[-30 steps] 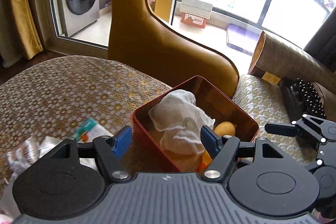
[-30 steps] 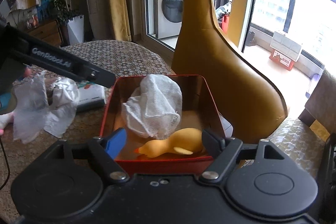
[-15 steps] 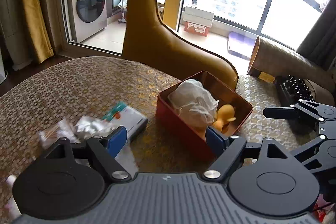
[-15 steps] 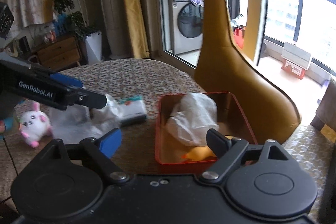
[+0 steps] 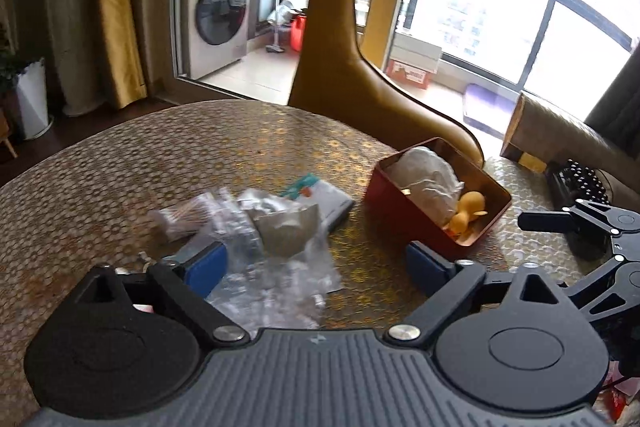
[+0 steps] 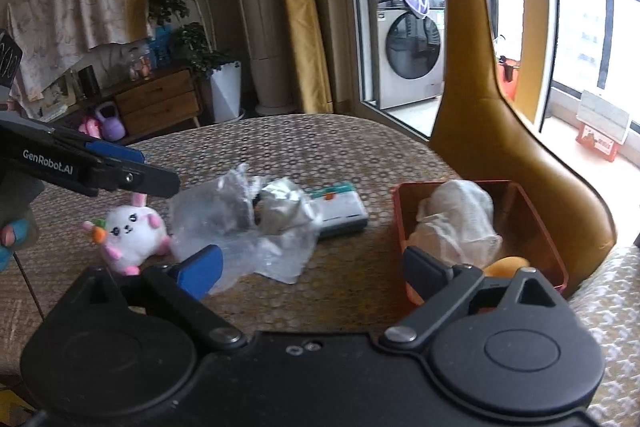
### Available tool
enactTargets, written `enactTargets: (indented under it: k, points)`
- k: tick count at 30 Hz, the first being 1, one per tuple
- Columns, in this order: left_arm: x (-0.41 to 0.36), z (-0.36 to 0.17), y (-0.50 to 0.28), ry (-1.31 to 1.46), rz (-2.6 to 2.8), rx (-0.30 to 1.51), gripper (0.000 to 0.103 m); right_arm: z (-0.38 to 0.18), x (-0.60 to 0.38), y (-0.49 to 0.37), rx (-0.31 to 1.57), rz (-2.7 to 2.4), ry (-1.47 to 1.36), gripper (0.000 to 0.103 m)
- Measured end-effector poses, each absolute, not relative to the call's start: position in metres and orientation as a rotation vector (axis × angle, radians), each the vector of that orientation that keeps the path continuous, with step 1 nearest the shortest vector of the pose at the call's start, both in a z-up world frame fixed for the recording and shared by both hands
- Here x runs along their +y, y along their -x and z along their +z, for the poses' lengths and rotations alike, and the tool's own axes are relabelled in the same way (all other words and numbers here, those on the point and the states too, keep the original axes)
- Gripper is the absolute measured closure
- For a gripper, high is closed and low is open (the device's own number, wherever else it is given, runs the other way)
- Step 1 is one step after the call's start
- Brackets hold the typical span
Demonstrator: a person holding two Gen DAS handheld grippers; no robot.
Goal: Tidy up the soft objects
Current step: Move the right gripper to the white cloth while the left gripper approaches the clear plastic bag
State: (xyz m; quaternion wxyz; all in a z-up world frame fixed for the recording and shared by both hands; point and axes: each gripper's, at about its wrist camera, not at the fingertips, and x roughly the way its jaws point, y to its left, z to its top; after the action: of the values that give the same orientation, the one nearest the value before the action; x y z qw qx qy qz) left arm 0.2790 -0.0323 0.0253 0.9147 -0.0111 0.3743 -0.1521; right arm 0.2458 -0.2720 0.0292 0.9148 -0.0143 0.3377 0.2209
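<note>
Plush rabbit (image 6: 130, 233) lies on the table (image 6: 304, 147) toward its left edge in the right wrist view, apart from the red tin (image 6: 400, 223) near the right edge. In that tin already sit a white gauze cloth (image 6: 460, 215) and a yellow rubber duck (image 5: 466, 215).

Handling, as judged: the rabbit is light, soft and compressible. Grip across the round body, not the small carrot or the ears, which would slip out.

Surroundings: a heap of crinkled clear plastic bags (image 6: 240, 227) touches the rabbit's right side and lies between it and the tin. The film is slippery and may snag on a finger. A flat white packet (image 6: 340, 207) lies just beyond the heap. A tall mustard chair back (image 6: 500, 107) stands behind the tin.

Gripper state: left gripper (image 5: 316, 265) has just been opening and stands wide, with nothing clamped; the plastic heap lies below its jaws. Right gripper (image 6: 312, 269) has likewise just been opening and stands wide and empty, above the table between heap and tin.
</note>
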Motion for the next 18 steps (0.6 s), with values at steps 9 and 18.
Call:
enactTargets:
  k: [9, 18]
  points:
    - [-0.005, -0.006, -0.267, 0.059, -0.225, 0.776, 0.000, 0.022, -0.253, -0.253, 0.707, 0.456, 0.045, 0.006]
    - [-0.015, -0.049, -0.253, 0.085, -0.158, 0.770, 0.000, 0.007, -0.243, -0.292, 0.748, 0.426, 0.018, 0.006]
